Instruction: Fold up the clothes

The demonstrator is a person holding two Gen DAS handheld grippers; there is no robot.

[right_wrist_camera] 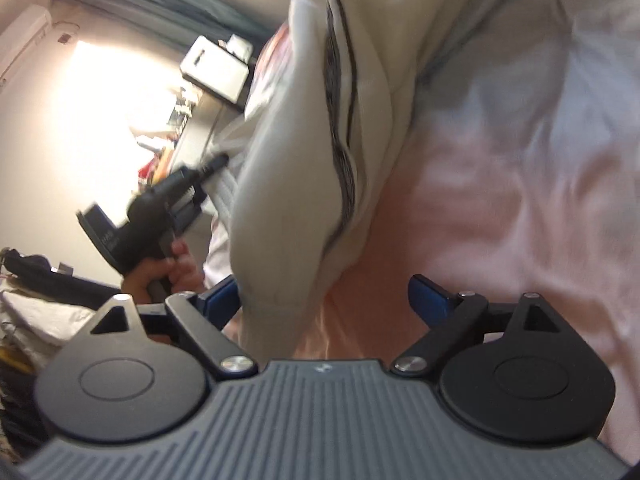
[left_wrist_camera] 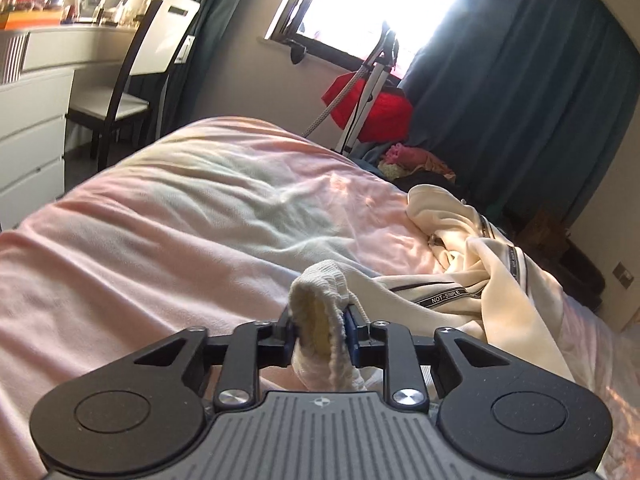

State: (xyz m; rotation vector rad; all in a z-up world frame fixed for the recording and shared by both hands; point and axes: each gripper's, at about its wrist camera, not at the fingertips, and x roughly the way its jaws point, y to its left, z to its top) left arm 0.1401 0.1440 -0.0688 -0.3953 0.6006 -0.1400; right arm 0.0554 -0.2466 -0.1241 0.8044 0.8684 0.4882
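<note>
While the left gripper (left_wrist_camera: 320, 334) pinches the ribbed cuff (left_wrist_camera: 320, 284) of a cream garment (left_wrist_camera: 476, 264) between its blue pads, the rest of that garment lies crumpled on the right part of the bed (left_wrist_camera: 168, 216). The cloth bunches up thick between the fingers, so the jaws stand a little apart but press on it.

In the left wrist view the pink bedspread is bare and wide to the left and ahead of the gripper. Its far edge curves down toward a chair (left_wrist_camera: 136, 80) and a white chest of drawers (left_wrist_camera: 32, 132). On the right side the bed edge is near the garment, and beyond it stand a dark curtain (left_wrist_camera: 520, 92) and a pile of red cloth (left_wrist_camera: 372, 108) under the window (left_wrist_camera: 360, 4).

The garment stretches from the pinched cuff toward the right and away, ending in a heap of folds. A dark stripe with printed letters (left_wrist_camera: 444, 298) runs along it in the same direction.

The right gripper (right_wrist_camera: 324, 300) has its jaws spread wide. An end of the cream cloth (right_wrist_camera: 320, 184) lies between the two fingers, close to the left one, but the pads do not press on it. In this blurred, rolled view the striped length of the garment runs away from the gripper, with open bedspread (right_wrist_camera: 520, 160) on its right. On its left, a hand (right_wrist_camera: 160, 272) holds the other gripper.
</note>
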